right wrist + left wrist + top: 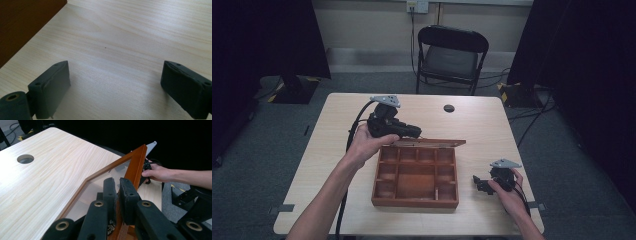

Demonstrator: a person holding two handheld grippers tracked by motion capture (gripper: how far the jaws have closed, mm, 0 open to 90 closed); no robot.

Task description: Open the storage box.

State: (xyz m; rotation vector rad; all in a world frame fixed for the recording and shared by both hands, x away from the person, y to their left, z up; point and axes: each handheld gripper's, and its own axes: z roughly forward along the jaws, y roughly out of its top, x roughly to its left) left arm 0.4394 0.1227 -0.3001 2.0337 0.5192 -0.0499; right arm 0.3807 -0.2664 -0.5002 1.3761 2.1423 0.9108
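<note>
A brown wooden box (pixel 414 202) with several compartments stands open on the light wood table (pixel 342 165). Its glass-paned lid (pixel 432 143) is raised behind it, nearly edge-on in the high view. My left gripper (pixel 417 132) is at the lid's left end. In the left gripper view the gripper (pixel 118 182) is shut on the lid's wooden frame (pixel 136 165), one pad on each side. My right gripper (pixel 477 181) rests low on the table to the right of the box. In its own view the right gripper (pixel 115 77) stands open over bare wood, the box wall (pixel 22 22) at upper left.
A round cable hole (pixel 449 108) is in the table behind the box. A black folding chair (pixel 452 55) stands beyond the far edge. Dark curtains hang at both sides. Bare tabletop lies left of the box and behind it.
</note>
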